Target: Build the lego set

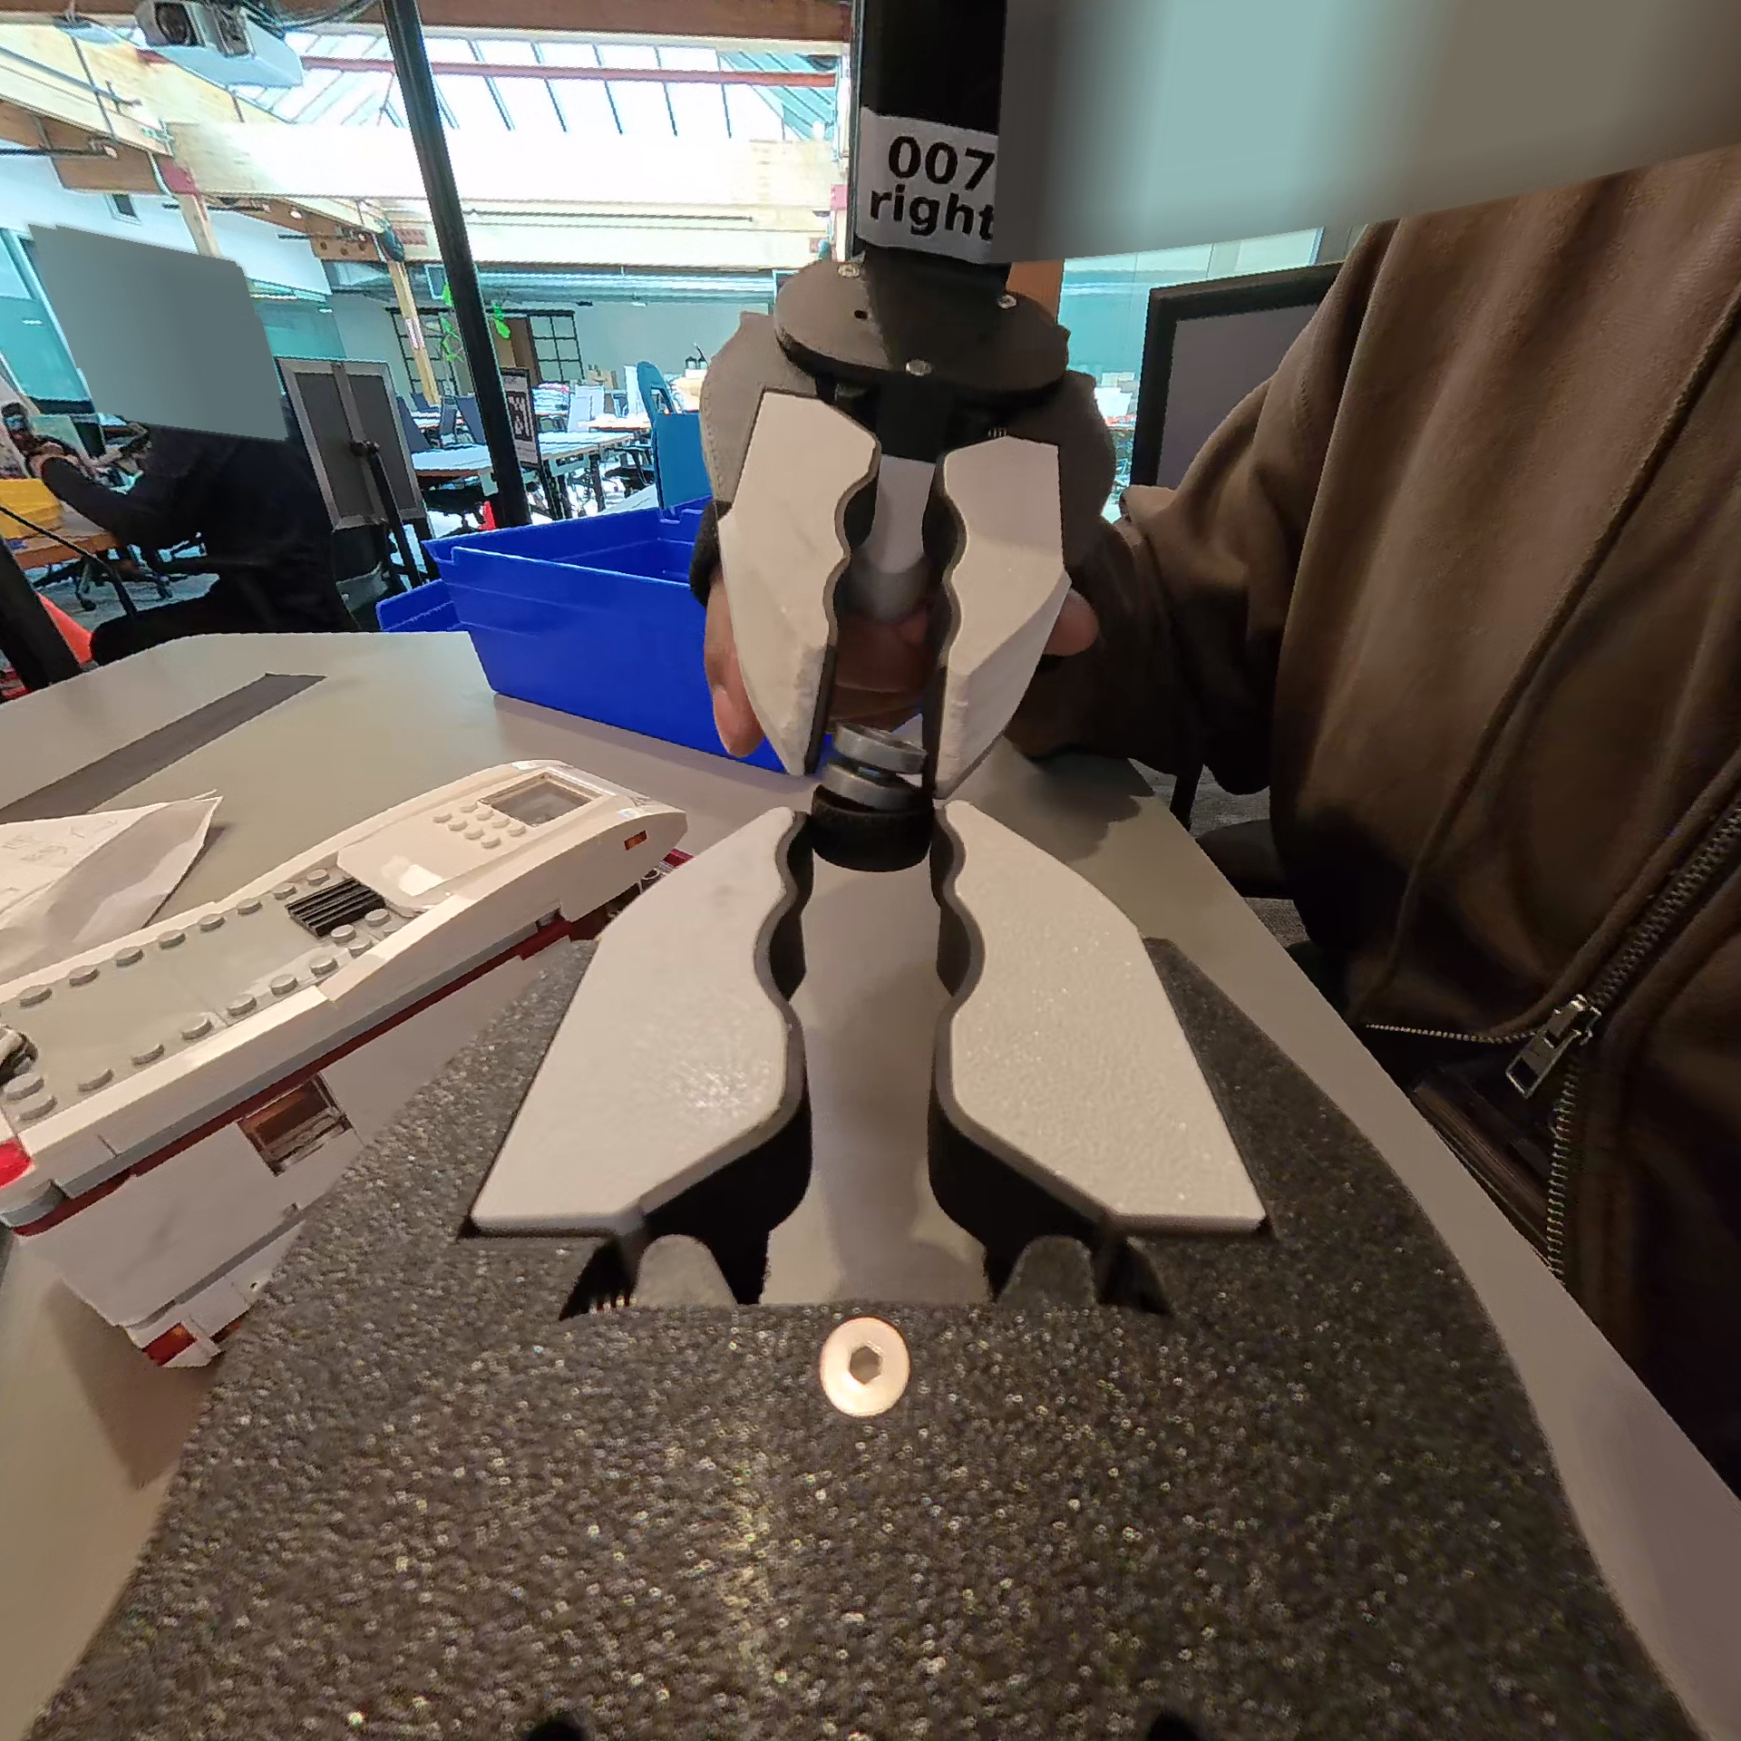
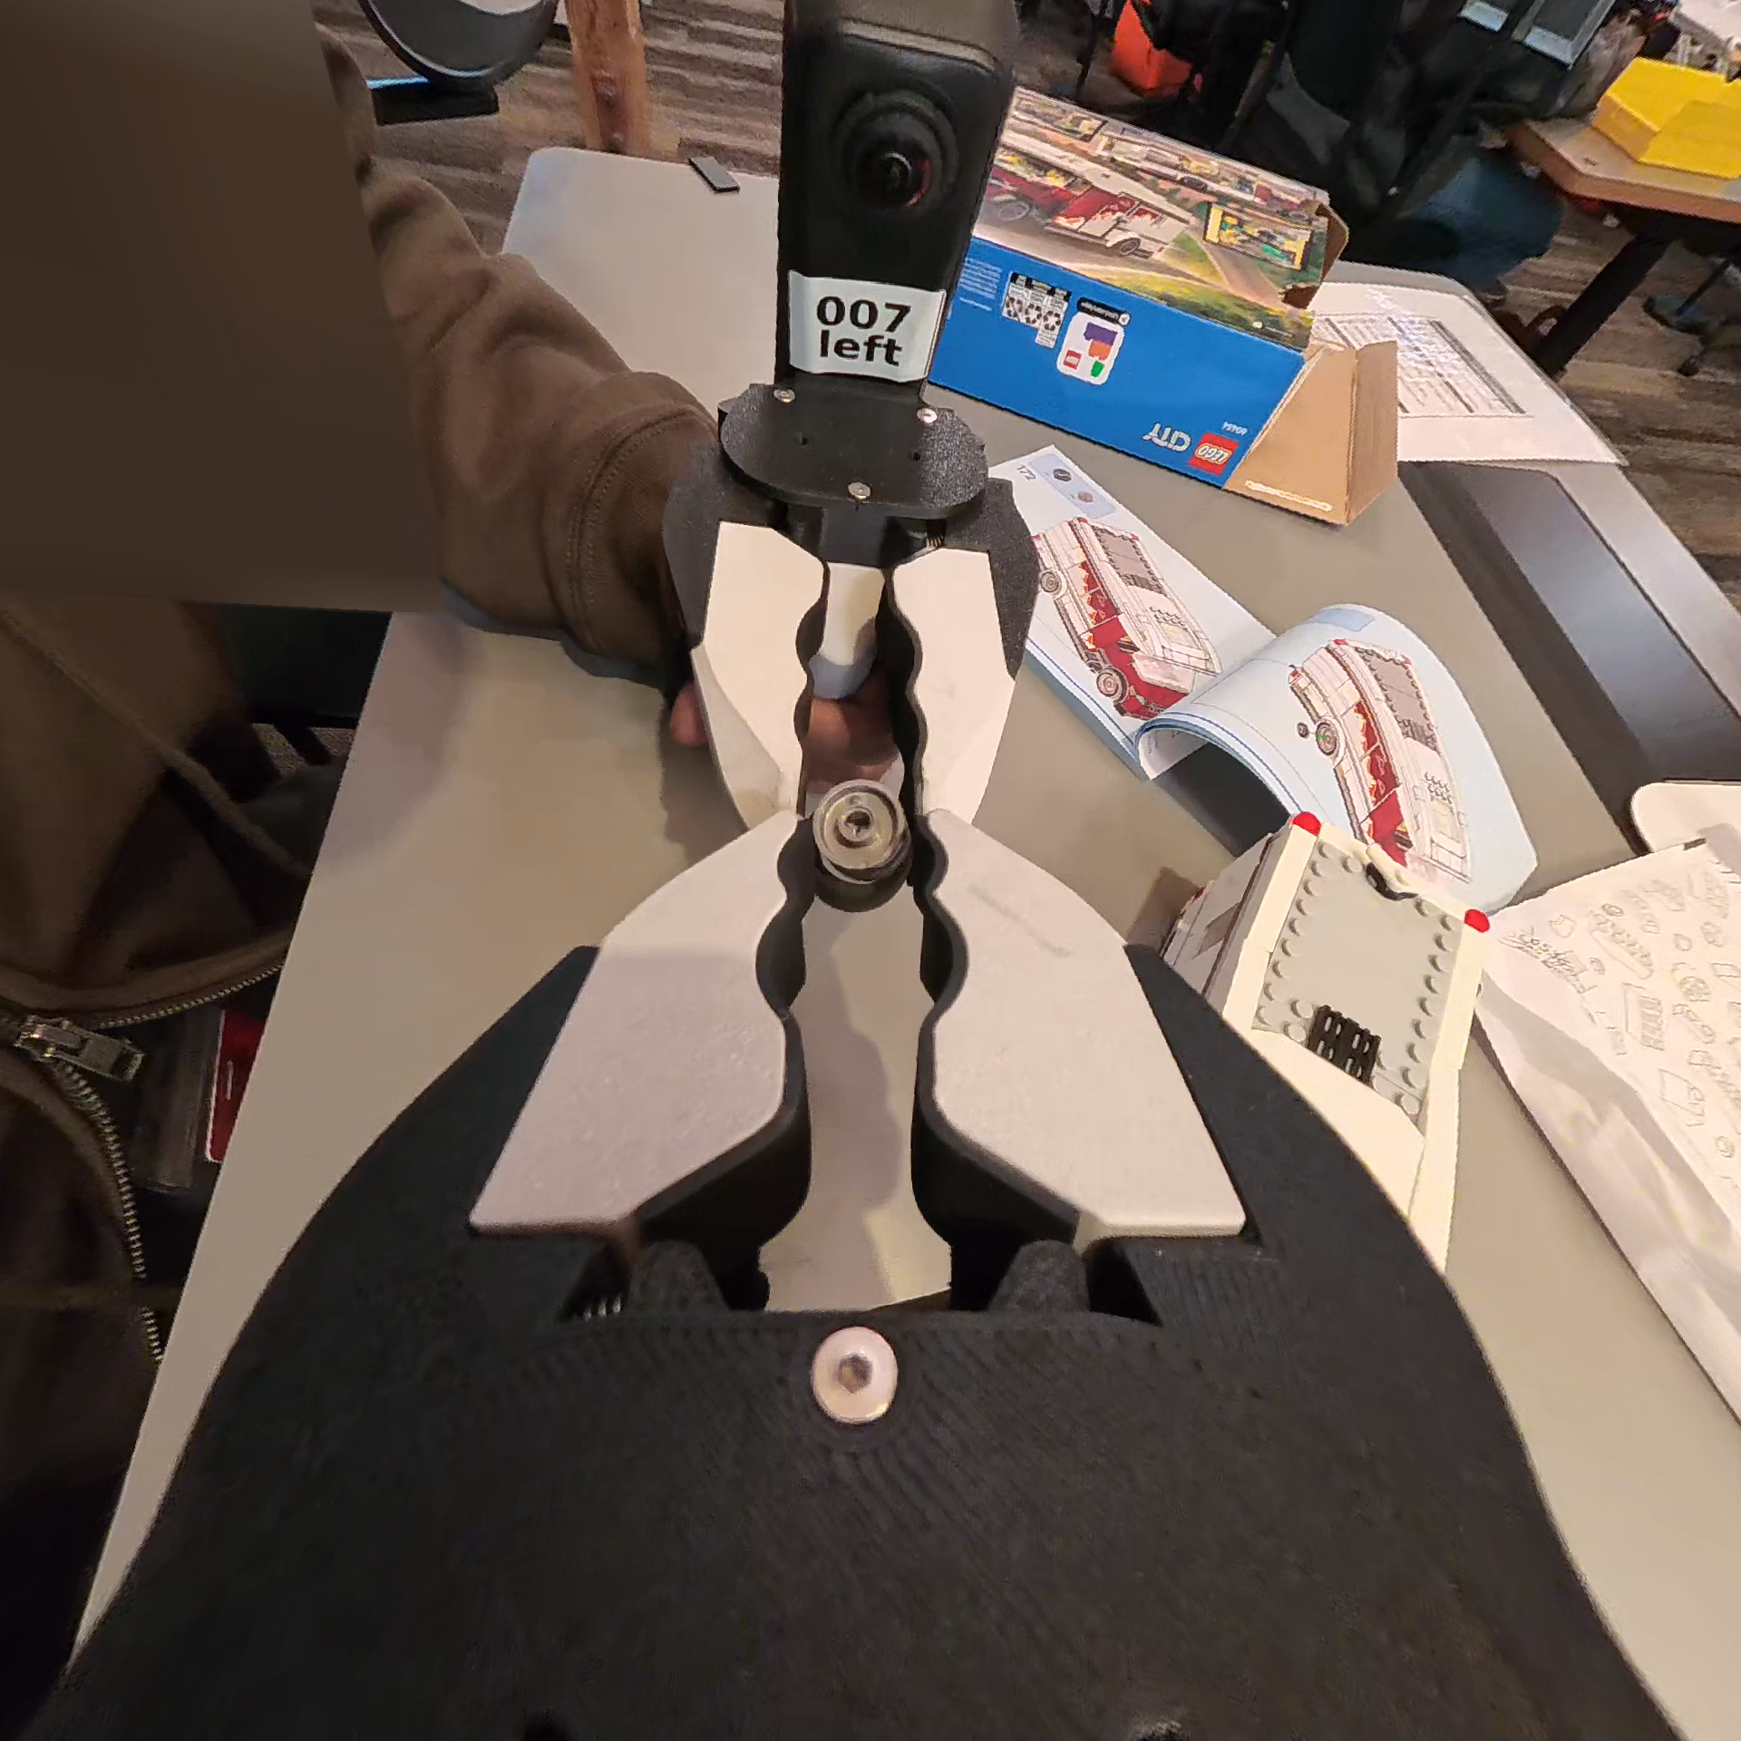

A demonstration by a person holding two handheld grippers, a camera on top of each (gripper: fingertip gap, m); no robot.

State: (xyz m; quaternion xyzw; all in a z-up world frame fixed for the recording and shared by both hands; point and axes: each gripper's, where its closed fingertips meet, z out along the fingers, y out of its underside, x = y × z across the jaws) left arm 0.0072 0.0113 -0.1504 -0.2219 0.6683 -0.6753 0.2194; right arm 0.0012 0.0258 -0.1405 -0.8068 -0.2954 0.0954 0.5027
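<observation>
Two grippers meeting tip to tip over a grey table (image 2: 452, 848)

At frame centre the right gripper (image 2: 859, 853) and the left gripper (image 2: 853, 801) both clamp a small wheel (image 2: 859, 848), grey hub and black tyre; a white brick-built vehicle (image 2: 1357, 980) sits at right.

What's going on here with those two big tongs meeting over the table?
A person in a brown jacket holds tongs in each hand, tip to tip above the grey table. The left tongs clamp a small black tyre; the right tongs grip the grey wheel hub at the tyre's mouth. A white-and-red toy brick vehicle, an open instruction booklet and its box lie nearby.
</observation>
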